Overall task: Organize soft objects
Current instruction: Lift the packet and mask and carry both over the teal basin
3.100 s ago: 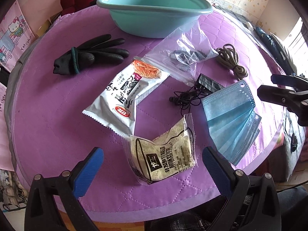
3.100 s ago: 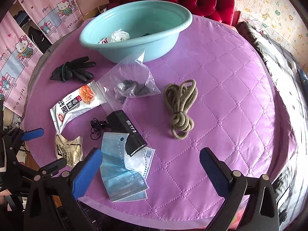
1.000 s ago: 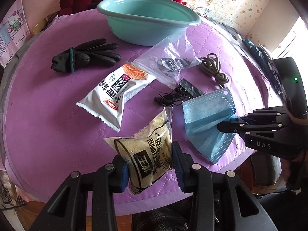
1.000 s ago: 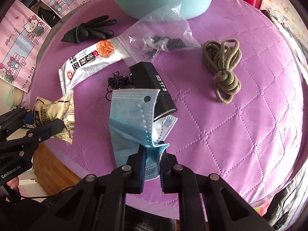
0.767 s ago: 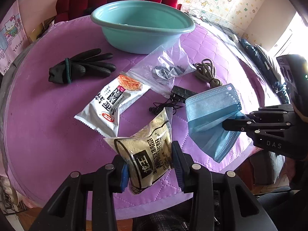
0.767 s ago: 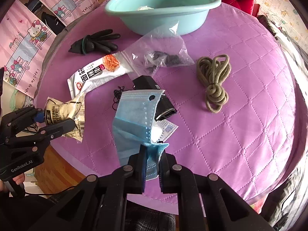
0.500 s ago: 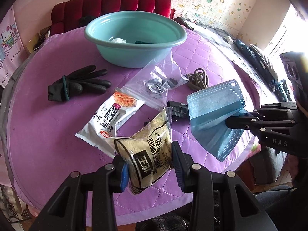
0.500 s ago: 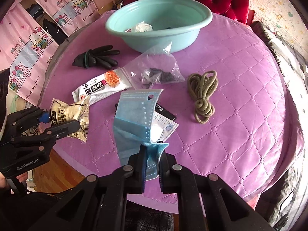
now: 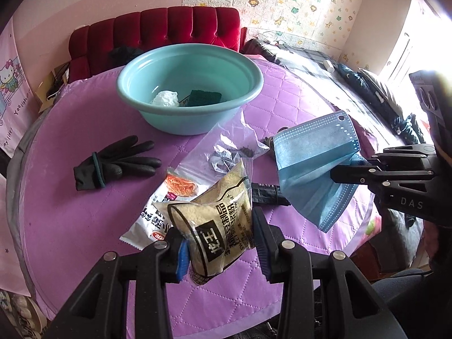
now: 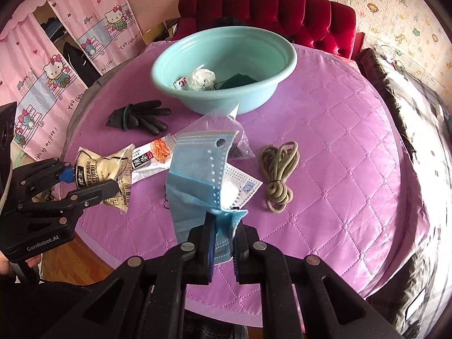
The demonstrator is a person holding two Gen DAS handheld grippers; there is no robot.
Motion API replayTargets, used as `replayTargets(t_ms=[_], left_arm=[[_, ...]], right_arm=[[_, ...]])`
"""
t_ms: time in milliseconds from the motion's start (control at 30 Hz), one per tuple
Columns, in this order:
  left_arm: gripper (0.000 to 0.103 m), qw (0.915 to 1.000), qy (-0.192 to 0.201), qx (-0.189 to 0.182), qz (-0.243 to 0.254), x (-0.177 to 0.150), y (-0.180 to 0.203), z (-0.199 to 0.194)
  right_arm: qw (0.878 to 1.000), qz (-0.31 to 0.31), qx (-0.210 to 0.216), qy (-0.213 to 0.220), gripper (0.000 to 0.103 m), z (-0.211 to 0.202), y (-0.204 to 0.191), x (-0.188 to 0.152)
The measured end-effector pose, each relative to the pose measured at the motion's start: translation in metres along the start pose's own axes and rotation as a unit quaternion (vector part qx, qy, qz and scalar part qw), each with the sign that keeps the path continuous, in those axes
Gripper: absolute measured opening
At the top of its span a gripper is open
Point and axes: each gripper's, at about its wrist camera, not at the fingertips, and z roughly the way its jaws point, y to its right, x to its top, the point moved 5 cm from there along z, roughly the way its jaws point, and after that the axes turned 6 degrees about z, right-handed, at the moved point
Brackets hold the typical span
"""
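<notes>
A: From the left wrist, what did you see?

B: The left tool (image 9: 219, 243) was clenched on a clear packet of pale granules (image 9: 217, 220), blue pads pressing both sides, the packet lifted clear of the purple quilted surface (image 9: 70, 220). At the right edge the right tool (image 9: 337, 173) came in sideways, pinched tight on a stack of blue face masks (image 9: 313, 163), which hung in the air off the surface.

A: And what lay beneath?

B: A white snack packet (image 9: 158, 214) lay partly behind the held packet, with a clear zip bag (image 9: 228, 147) beyond it and a black glove (image 9: 113, 163) to the left. Farther back stood a teal basin (image 9: 186, 115) holding a crumpled white thing (image 9: 166, 99) and a dark green one (image 9: 204, 97).

A: The right wrist view?

B: The right tool (image 10: 223, 231) had its jaws nearly touching, gripping the lower corner of the face masks (image 10: 197, 175), which fanned upward in front of the camera. At the left, the left tool (image 10: 90, 182) held the granule packet (image 10: 104, 172) above the edge of the surface (image 10: 339, 147).

A: Anything else there?

B: A coil of olive cord (image 10: 278, 172) lay on the surface right of the masks. The glove (image 10: 138, 118) sat left of the basin (image 10: 223, 104), the snack packet (image 10: 152, 161) between glove and masks, and the zip bag (image 10: 231, 130) showed just above the masks' top edge.
</notes>
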Motion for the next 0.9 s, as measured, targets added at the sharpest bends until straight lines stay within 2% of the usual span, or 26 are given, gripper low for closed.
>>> replayTargets(t_ms=[567,900], left_arm=[[0.042,0.9996,0.026,0.005,0.007,0.045,-0.017,-0.011],[0.042,0.9988,0.042,0.007,0.022,0.084,-0.028,-0.007]], right_arm=[[0.999,0.007,-0.001,0.040,0.008,-0.015,0.002,0.051],[0.998,0.010,0.000,0.059,0.008,-0.020,0.004,0.096]])
